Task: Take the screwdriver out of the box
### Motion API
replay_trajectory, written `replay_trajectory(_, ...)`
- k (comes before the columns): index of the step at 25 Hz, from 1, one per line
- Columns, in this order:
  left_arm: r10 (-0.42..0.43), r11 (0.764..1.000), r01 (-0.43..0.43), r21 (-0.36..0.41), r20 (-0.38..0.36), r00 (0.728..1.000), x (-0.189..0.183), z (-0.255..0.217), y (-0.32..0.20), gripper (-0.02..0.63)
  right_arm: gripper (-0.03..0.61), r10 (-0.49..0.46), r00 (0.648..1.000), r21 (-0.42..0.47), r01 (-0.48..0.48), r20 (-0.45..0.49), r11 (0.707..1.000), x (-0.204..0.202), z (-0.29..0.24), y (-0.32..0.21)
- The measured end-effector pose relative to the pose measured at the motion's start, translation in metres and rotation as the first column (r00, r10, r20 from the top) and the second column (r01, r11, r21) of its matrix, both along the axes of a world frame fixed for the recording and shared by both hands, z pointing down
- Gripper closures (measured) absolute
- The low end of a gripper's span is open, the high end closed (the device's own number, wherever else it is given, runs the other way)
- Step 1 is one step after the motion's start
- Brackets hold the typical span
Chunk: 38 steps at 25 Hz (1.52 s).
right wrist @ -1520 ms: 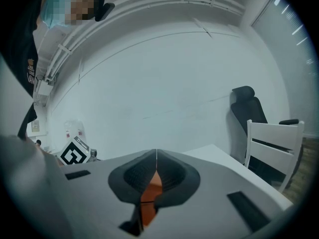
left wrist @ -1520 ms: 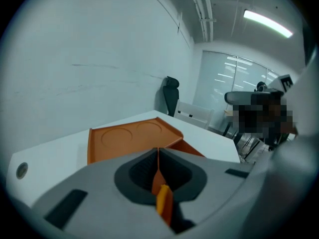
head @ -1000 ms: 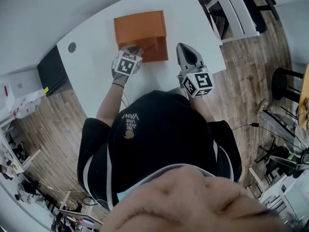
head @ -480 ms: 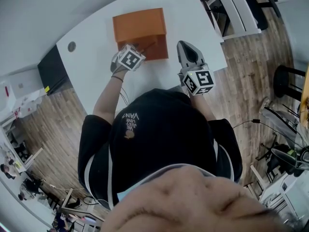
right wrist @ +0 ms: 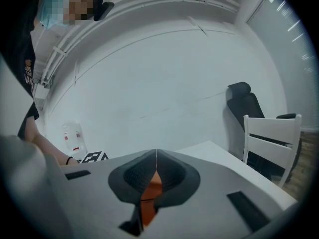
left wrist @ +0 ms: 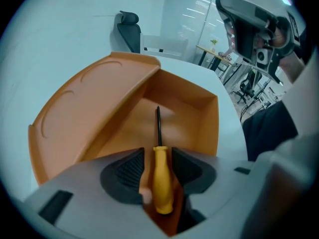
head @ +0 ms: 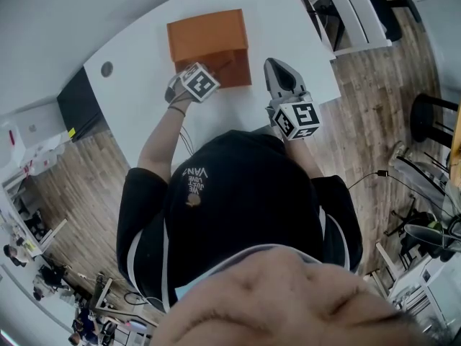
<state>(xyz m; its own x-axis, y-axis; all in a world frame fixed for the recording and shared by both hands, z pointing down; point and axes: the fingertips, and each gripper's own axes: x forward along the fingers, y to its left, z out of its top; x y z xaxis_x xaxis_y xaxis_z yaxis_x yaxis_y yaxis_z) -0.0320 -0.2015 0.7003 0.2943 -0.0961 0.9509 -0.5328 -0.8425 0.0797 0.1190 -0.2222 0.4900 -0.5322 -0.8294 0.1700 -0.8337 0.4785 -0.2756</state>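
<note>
1. Head view: the orange box (head: 234, 71) lies on the white table (head: 288, 20). Its lid (head: 205, 33) is folded back on the far side, so the tray nearest the person is open from above. The left claw (head: 202, 78) hangs nose-down over the box's near left corner, which looks like the only clear way in past the walls. The right claw (head: 277, 69) sits just right of the box and apart from it, probably parked out of the way.

2. Left gripper view: the screwdriver (left wrist: 160, 178) lies flat on the box floor, with its yellow handle toward the near wall and its dark shaft pointing at the far wall. The left claw is spread wide and straddles the handle, with a gap on each side and neither pad pressing. Lining up along the handle probably lets it close on the thickest part. The tool is not yet lifted.

3. Right gripper view: the tips meet and hold nothing. A sliver of the box's orange shows in the gap below them. This claw faces a wall and a white chair (right wrist: 271, 138), seemingly idle.
</note>
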Motion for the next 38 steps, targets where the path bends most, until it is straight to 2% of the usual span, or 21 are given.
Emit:
replay_trajectory(2, 0.014, 1.000, -0.014, -0.001, 0.014, 1.000, -0.001, 0.000, -0.001, 0.439, 0.566, 0.000, 1.000, 0.000, 0.000, 0.002, 1.000, 0.000, -0.001, 0.000)
replay_trajectory(9, 0.089, 0.996, -0.090, 0.006, 0.092, 0.992, 0.000, 0.002, 0.002, 0.512, 0.566, 0.000, 1.000, 0.000, 0.000, 0.007, 1.000, 0.000, -0.002, 0.002)
replay_trajectory(17, 0.009, 1.000, -0.009, 0.002, 0.067, 0.998, 0.000, 0.002, 0.000, 0.528, 0.566, -0.011, 1.000, 0.000, 0.011, 0.008, 1.000, -0.003, -0.001, 0.003)
replay_trajectory(38, -0.057, 0.992, 0.053, 0.115, 0.025, 0.998, -0.012, -0.014, 0.000, 0.537, 0.566, -0.042, 0.999, 0.019, 0.042, -0.001, 0.999, -0.007, -0.005, 0.012)
